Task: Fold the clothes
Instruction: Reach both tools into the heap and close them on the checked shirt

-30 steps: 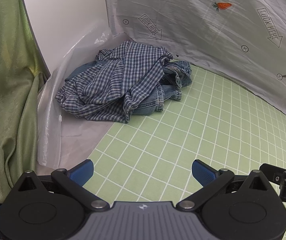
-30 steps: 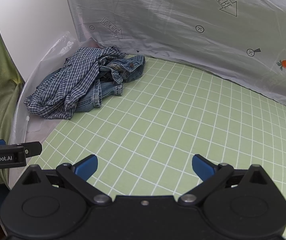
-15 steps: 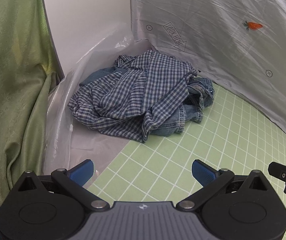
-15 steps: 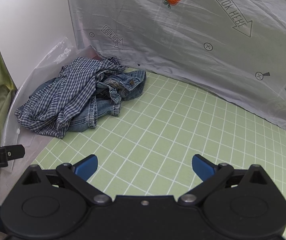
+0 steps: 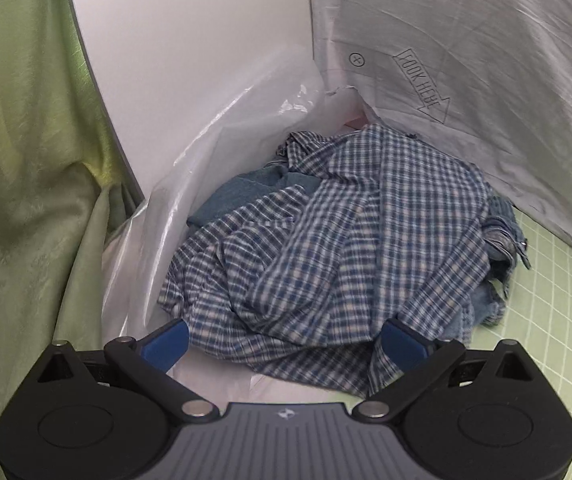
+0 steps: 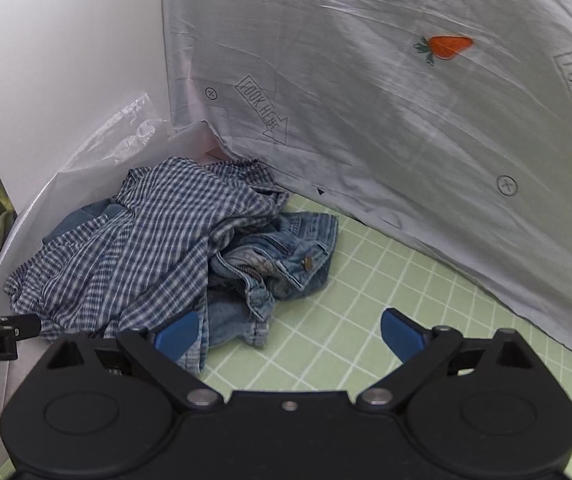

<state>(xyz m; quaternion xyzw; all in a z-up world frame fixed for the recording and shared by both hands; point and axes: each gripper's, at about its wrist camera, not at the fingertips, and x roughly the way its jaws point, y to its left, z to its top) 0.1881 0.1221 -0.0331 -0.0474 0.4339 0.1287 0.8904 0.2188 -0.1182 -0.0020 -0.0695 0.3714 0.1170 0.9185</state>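
Note:
A crumpled blue-and-white checked shirt [image 5: 325, 248] [image 6: 146, 248] lies heaped in the far left corner, on top of blue denim jeans [image 6: 282, 260] [image 5: 501, 232] that stick out to its right. My left gripper [image 5: 284, 344] is open, its blue fingertips [image 5: 166, 342] wide apart just over the near edge of the shirt. My right gripper [image 6: 289, 332] is open too; its left fingertip sits over the shirt's lower right edge and its right one over bare mat. Nothing is held.
The clothes lie on a green grid mat [image 6: 385, 300] and a clear plastic sheet [image 5: 190, 208]. A white panel [image 5: 190, 48] and a grey printed cloth backdrop [image 6: 385, 112] close off the corner. A green curtain [image 5: 26, 160] hangs at the left.
Both grippers have moved forward and to the left, toward the pile; the clothes now fill much more of each view. Both stay open. The clothes have not moved.

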